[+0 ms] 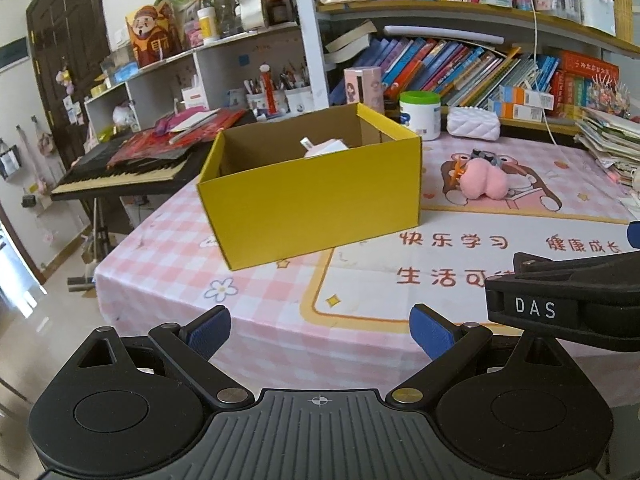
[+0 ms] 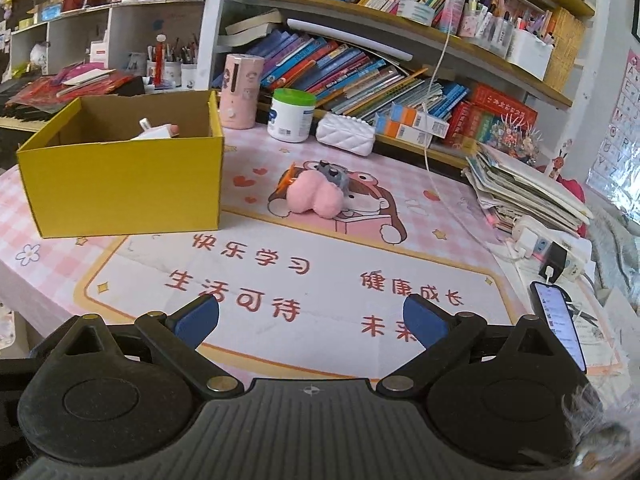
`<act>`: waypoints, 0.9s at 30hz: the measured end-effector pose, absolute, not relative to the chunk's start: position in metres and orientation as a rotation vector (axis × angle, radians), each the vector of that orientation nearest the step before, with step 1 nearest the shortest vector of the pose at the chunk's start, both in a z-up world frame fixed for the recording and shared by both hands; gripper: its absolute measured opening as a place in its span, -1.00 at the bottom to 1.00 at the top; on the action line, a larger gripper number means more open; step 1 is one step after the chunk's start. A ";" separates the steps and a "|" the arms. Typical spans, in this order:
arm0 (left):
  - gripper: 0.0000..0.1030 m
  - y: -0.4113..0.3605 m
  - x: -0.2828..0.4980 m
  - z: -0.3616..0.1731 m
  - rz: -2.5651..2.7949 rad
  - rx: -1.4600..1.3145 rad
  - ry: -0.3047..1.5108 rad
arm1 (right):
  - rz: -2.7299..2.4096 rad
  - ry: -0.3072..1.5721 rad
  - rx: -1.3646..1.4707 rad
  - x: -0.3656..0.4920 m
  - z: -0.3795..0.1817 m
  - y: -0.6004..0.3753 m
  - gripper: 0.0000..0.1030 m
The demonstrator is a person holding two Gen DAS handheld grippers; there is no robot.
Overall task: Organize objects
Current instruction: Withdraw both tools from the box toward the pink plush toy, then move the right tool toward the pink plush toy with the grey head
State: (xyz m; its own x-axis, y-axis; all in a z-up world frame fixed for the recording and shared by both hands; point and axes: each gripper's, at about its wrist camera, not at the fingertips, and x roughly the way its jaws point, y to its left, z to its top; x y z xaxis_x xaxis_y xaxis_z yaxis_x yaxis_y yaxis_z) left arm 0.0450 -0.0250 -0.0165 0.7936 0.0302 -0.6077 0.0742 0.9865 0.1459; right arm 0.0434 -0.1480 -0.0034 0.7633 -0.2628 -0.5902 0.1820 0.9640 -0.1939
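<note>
One white item [image 2: 154, 133] already lies in the yellow box [image 2: 120, 188], while the pink plush toy [image 2: 316, 196] sits on the tablecloth [image 2: 280, 264] just right of it, well ahead of the left gripper [image 1: 320, 334] and right gripper [image 2: 310, 320], both spread wide and empty.

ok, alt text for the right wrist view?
The open, empty right claw hovers over a pink cartoon-print tablecloth. Ahead sit an open yellow cardboard box holding white items and a pink plush toy, with crowded bookshelves behind.
</note>
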 end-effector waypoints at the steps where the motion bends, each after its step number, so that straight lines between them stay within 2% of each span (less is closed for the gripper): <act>1: 0.90 -0.027 0.047 -0.016 -0.028 0.166 0.653 | -0.247 0.660 -0.127 0.045 -0.003 -0.151 0.94; 27: 0.90 -0.095 0.112 -0.020 -0.046 0.144 0.673 | -0.260 0.679 -0.138 0.113 -0.003 -0.219 0.94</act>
